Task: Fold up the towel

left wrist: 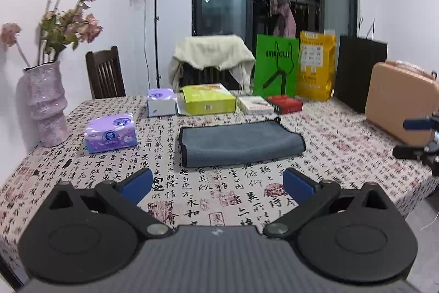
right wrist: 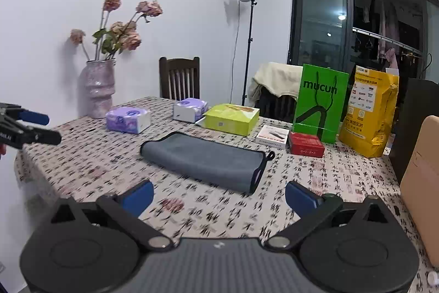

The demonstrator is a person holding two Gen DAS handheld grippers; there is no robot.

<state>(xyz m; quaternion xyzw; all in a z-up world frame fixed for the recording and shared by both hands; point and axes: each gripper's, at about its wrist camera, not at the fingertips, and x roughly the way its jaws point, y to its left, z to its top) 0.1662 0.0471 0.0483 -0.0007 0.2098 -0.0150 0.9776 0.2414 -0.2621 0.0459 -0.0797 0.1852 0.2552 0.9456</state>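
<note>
In the left wrist view, the left tongs (left wrist: 217, 184) fill the bottom of the frame with their blue pads spread wide and nothing between them. Just above, at the centre of the frame, the grey towel (left wrist: 241, 142) lies folded flat on the table (left wrist: 343, 144), which wears a calligraphy-print cloth. A purple tissue pack (left wrist: 111, 133) sits to the towel's left, a pink vase (left wrist: 46, 106) at the far left, and a green box (left wrist: 207, 98) behind the towel. At the right edge the right tongs (left wrist: 411, 137) show with their tips apart.

In the right wrist view, the right tongs (right wrist: 219, 197) sit at the bottom, pads spread and holding nothing. The towel (right wrist: 203, 159) lies at centre, its black-trimmed end and loop toward the right. A green bag (right wrist: 319, 106) and yellow bag (right wrist: 367, 114) stand at the upper right. The left tongs (right wrist: 41, 128) reach in from the left edge, tips apart
</note>
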